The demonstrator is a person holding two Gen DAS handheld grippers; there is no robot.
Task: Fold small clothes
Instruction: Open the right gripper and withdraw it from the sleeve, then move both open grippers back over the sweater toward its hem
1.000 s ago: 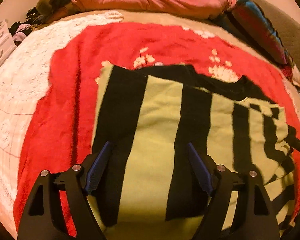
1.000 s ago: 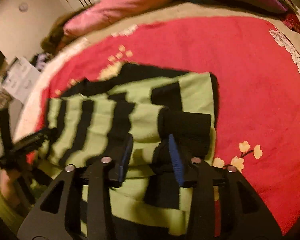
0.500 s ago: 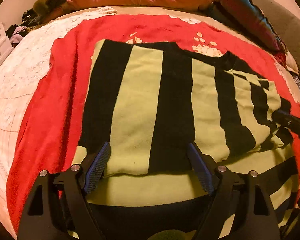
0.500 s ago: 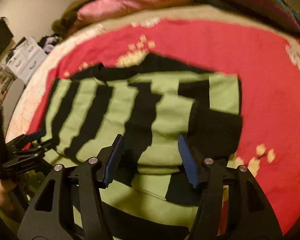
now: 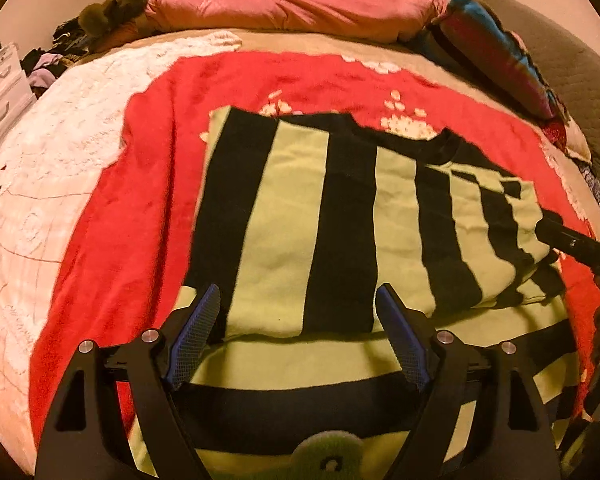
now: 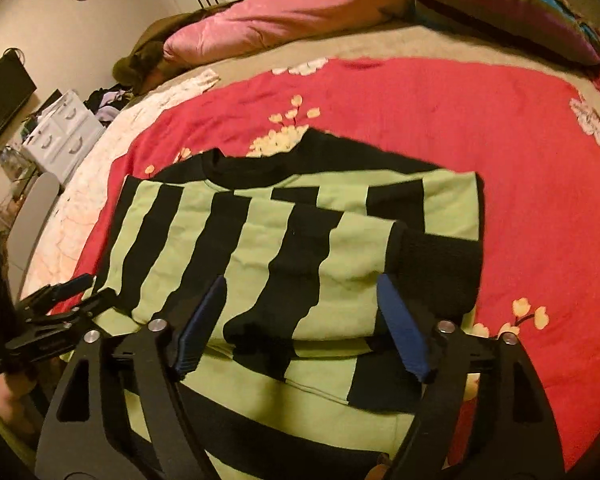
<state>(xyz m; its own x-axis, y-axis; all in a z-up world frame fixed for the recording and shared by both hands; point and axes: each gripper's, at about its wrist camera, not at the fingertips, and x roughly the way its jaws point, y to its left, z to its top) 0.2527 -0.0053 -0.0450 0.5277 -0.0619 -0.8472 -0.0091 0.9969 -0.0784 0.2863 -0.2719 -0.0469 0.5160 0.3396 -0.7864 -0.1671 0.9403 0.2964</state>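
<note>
The striped sweater (image 5: 340, 232) lies on the red blanket (image 5: 120, 220) spread over the bed, its far part doubled over toward the near hem, so the fold is partly made. Judging from this, the step in hand is letting go after a fold. The left gripper (image 5: 300, 340) hangs wide open over the near folded edge with nothing between its fingers but cloth lying flat below. The right gripper (image 6: 300, 328) has just been opening; its fingers now stand wide and the cloth beneath them is not pinched. The black cuff (image 6: 440, 272) of a sleeve rests across the body at the right. The neckline (image 6: 240, 172) points to the pillows, and the folded bundle's long axis runs left to right. Next probably comes a fresh grasp at one end to fold across
</note>
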